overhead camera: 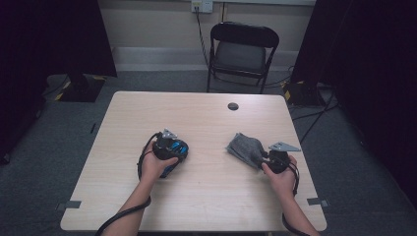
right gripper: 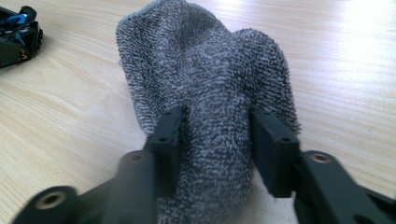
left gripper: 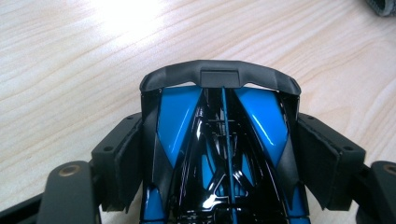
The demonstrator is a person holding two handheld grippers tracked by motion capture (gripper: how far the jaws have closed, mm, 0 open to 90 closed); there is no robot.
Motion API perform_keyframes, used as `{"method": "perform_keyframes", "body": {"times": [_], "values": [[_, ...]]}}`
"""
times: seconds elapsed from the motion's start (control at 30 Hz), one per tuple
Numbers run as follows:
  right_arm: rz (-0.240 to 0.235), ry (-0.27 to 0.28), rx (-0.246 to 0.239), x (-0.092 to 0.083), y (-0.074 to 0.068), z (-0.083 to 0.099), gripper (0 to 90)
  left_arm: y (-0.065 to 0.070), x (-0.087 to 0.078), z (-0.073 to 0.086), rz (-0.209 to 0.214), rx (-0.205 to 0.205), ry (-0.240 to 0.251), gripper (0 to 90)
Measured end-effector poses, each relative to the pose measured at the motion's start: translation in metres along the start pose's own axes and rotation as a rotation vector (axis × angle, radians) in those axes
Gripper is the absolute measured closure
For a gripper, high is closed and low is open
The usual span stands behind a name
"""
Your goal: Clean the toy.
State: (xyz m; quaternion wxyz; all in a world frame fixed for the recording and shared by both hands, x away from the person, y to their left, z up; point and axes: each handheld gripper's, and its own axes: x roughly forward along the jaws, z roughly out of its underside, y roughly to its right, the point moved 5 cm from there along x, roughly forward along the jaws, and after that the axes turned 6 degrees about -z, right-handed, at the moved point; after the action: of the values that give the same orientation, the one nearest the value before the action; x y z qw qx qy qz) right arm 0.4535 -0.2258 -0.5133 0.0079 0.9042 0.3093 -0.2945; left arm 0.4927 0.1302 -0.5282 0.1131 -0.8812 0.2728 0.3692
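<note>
On the table [overhead camera: 206,196], the toy car [overhead camera: 173,150] sits left of centre, between the jaws of the left gripper [overhead camera: 169,147]. The cloth [overhead camera: 245,147] lies well apart to its right, its near end between the jaws of the right gripper [overhead camera: 265,158]. Behind the table stands a folding chair [overhead camera: 242,51], on the floor at the far edge.

A glossy blue-and-black toy car [left gripper: 219,154] sits well left of the crumpled grey terry cloth [right gripper: 205,88] on the worktop [overhead camera: 206,191].
</note>
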Motion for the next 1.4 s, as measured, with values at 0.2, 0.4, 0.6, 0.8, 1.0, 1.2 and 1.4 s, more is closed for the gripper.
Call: {"method": "perform_keyframes", "body": {"times": [0.2, 0.4, 0.6, 0.8, 1.0, 1.2, 1.4], "values": [[0.01, 0.006, -0.028, -0.003, -0.003, -0.004, 37.4, -0.002, -0.006, 0.0, 0.002, -0.019, -0.007, 21.4], [0.008, 0.008, -0.072, -0.011, -0.009, -0.007, 29.1, -0.004, -0.028, -0.005, 0.018, 0.002, 0.029, 21.8], [-0.006, 0.008, -0.059, -0.019, -0.012, -0.005, 25.6, 0.002, -0.045, -0.004, 0.058, -0.008, 0.054, 19.2], [-0.038, 0.01, -0.067, -0.029, -0.022, -0.001, 22.2, 0.017, -0.063, 0.002, 0.105, 0.019, 0.065, 17.2], [-0.076, -0.007, -0.089, -0.035, -0.035, 0.005, 18.7, 0.035, -0.076, 0.012, 0.138, 0.058, 0.093, 16.5], [-0.112, -0.042, -0.114, -0.037, -0.049, 0.016, 18.2, 0.055, -0.08, 0.029, 0.206, 0.079, 0.087, 16.3], [-0.161, -0.099, -0.147, -0.035, -0.069, 0.032, 17.4, 0.072, -0.081, 0.042, 0.234, 0.121, 0.084, 16.2]]}}
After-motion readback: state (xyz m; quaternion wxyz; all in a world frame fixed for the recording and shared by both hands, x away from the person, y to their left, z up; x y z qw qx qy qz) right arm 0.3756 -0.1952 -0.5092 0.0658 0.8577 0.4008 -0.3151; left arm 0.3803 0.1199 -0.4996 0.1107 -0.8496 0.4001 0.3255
